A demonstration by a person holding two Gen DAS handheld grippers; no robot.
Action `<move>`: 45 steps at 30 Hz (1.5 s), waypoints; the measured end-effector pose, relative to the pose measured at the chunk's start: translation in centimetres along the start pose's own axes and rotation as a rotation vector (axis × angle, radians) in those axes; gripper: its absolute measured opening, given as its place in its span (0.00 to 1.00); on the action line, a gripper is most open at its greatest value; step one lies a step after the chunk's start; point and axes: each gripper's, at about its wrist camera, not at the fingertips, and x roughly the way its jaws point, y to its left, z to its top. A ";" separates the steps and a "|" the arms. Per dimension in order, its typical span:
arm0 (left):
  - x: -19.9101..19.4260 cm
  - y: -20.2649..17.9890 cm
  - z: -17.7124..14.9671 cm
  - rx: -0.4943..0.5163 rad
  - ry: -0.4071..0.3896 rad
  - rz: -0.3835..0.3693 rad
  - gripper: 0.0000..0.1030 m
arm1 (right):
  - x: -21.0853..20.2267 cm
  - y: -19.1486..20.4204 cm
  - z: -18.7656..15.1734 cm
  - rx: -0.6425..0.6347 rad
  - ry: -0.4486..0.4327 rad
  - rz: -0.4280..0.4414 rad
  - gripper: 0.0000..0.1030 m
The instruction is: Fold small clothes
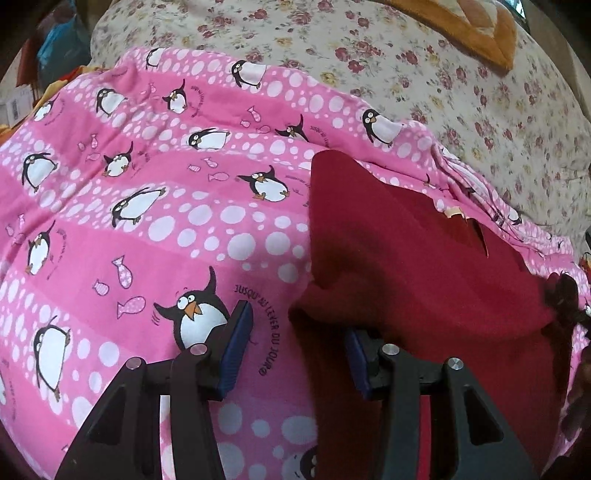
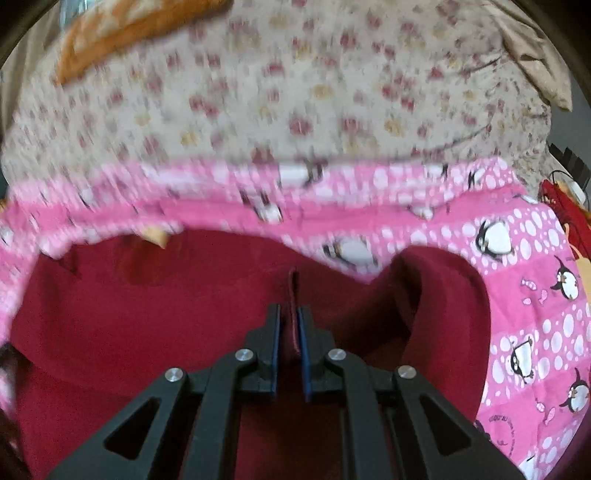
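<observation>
From my left wrist camera, my left gripper [image 1: 297, 347] hangs open over the pink penguin sheet [image 1: 147, 206], its right finger touching the dark red garment [image 1: 399, 258] spread toward three o'clock, while on the right wrist camera my right gripper [image 2: 290, 332] pinches that garment's [image 2: 147, 314] edge.

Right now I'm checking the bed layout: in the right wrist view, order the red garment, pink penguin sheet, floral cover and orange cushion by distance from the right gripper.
1. Red garment: pinched in the right gripper.
2. Pink penguin sheet: beneath, beyond it.
3. Floral cover: farther back.
4. Orange cushion: top left, farthest.
</observation>
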 end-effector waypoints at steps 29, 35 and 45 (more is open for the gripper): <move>-1.1 1.6 -0.3 -0.136 0.007 -0.054 0.27 | 0.9 19.0 -2.6 -0.349 0.138 0.471 0.45; -1.0 1.9 -0.5 -0.148 -0.007 -0.084 0.27 | 0.7 19.9 0.0 -0.301 0.132 0.553 0.45; -0.9 2.7 -0.4 -0.170 -0.014 -0.140 0.28 | 4.0 25.1 2.9 -0.323 0.142 0.634 0.47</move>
